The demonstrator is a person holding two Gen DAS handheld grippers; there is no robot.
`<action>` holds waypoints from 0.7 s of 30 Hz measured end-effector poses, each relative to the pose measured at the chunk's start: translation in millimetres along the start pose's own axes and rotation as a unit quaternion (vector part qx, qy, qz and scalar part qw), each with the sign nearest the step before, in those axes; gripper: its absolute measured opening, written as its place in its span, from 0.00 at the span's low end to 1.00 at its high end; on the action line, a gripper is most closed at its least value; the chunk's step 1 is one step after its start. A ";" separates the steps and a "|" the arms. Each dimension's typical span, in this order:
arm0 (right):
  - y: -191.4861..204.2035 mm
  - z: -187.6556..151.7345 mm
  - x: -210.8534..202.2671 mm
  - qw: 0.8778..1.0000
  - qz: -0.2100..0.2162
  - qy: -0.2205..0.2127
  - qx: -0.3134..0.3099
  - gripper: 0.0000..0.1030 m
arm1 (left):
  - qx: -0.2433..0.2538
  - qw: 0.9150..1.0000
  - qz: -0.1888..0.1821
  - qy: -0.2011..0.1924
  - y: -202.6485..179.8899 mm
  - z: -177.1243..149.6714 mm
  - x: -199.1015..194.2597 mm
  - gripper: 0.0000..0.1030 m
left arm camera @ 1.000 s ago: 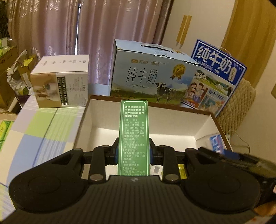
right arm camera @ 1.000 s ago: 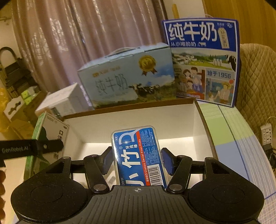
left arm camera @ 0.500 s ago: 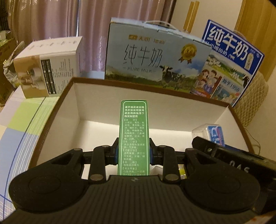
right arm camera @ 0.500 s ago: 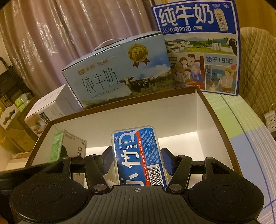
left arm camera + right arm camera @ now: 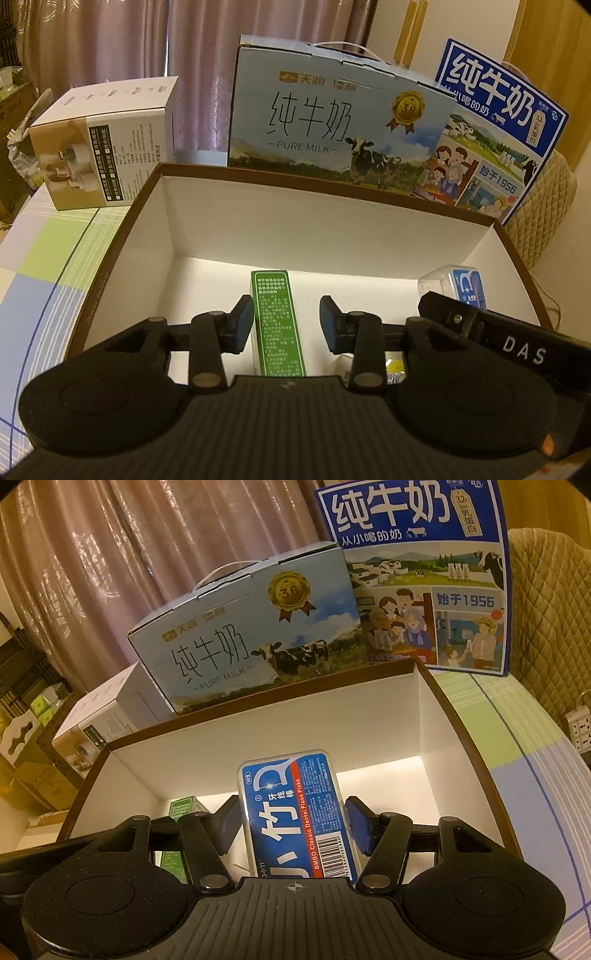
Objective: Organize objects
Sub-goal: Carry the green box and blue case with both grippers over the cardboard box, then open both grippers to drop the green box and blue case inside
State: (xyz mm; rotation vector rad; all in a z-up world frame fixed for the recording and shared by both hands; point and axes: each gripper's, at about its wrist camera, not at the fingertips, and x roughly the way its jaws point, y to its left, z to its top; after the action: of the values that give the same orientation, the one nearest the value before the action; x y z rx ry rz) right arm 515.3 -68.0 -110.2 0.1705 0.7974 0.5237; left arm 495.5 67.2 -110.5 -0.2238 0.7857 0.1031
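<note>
A brown-rimmed box with white inner walls (image 5: 236, 221) lies open on the table. My left gripper (image 5: 287, 325) is open inside it; the green medicine box (image 5: 277, 325) lies between its spread fingers, leaning toward the left one. My right gripper (image 5: 291, 823) is also inside the box (image 5: 424, 716), with the blue floss-pick case (image 5: 295, 816) between its fingers. Its pads stand slightly off the case sides. The case shows in the left wrist view (image 5: 465, 284) at the right. The green box shows in the right wrist view (image 5: 184, 808) at the left.
A light-blue milk carton (image 5: 332, 129) and a dark-blue milk carton (image 5: 495, 122) stand behind the box. A white and tan product box (image 5: 103, 144) sits at back left on the checked tablecloth (image 5: 55, 258). Small packets (image 5: 395, 367) lie under the left gripper. A power strip (image 5: 581, 727) lies at right.
Both grippers moved forward and down into the box. The left gripper opened and let go of the green box, which now lies on the box floor. The right fingers have spread slightly.
</note>
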 end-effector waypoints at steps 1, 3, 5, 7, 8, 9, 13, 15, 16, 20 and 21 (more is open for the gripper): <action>-0.1 0.0 0.1 1.000 0.000 0.001 0.001 0.56 | 0.001 1.000 0.002 0.001 -0.3 -0.4 0.7 0.33; -0.4 0.1 1.1 1.000 0.000 0.004 0.002 0.57 | 0.003 1.000 0.001 0.005 -0.4 -1.3 1.6 0.36; -0.7 0.0 0.6 1.000 0.002 0.001 0.004 0.62 | 0.003 1.000 0.001 0.005 -0.2 -1.5 1.7 0.39; -0.4 0.2 0.0 1.000 0.000 -0.001 0.003 0.66 | 0.005 1.000 0.002 0.004 0.1 -1.8 0.7 0.43; -0.3 0.1 -0.3 1.000 0.002 -0.001 0.002 0.67 | 0.005 1.000 0.003 0.002 0.2 -1.7 0.2 0.45; -0.1 0.2 -0.2 1.000 0.004 -0.001 0.001 0.67 | 0.006 1.000 0.003 0.002 0.4 -1.4 -0.2 0.46; 0.3 0.0 0.2 1.000 0.003 0.001 0.000 0.68 | 0.008 1.000 0.004 0.005 1.2 -1.3 0.1 0.47; 0.8 -0.3 -0.2 1.000 0.001 0.002 -0.003 0.68 | 0.008 1.000 0.005 0.007 1.4 -1.4 0.3 0.49; 0.6 -0.3 -0.3 1.000 0.000 0.002 -0.005 0.68 | 0.008 1.000 0.005 0.007 1.7 -1.5 -0.2 0.50; 0.5 -0.7 -0.8 1.000 0.001 0.005 -0.006 0.68 | 0.012 1.000 0.007 0.007 2.1 -1.7 -1.2 0.51; 0.8 -0.7 -1.2 1.000 0.001 0.005 -0.007 0.68 | 0.011 1.000 0.008 0.008 2.7 -1.8 -1.1 0.51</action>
State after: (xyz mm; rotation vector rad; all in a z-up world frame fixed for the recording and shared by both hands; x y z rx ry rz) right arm 513.8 -68.0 -109.6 0.1551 0.8028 0.5328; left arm 493.1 69.4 -111.4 -0.1974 0.8048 0.1067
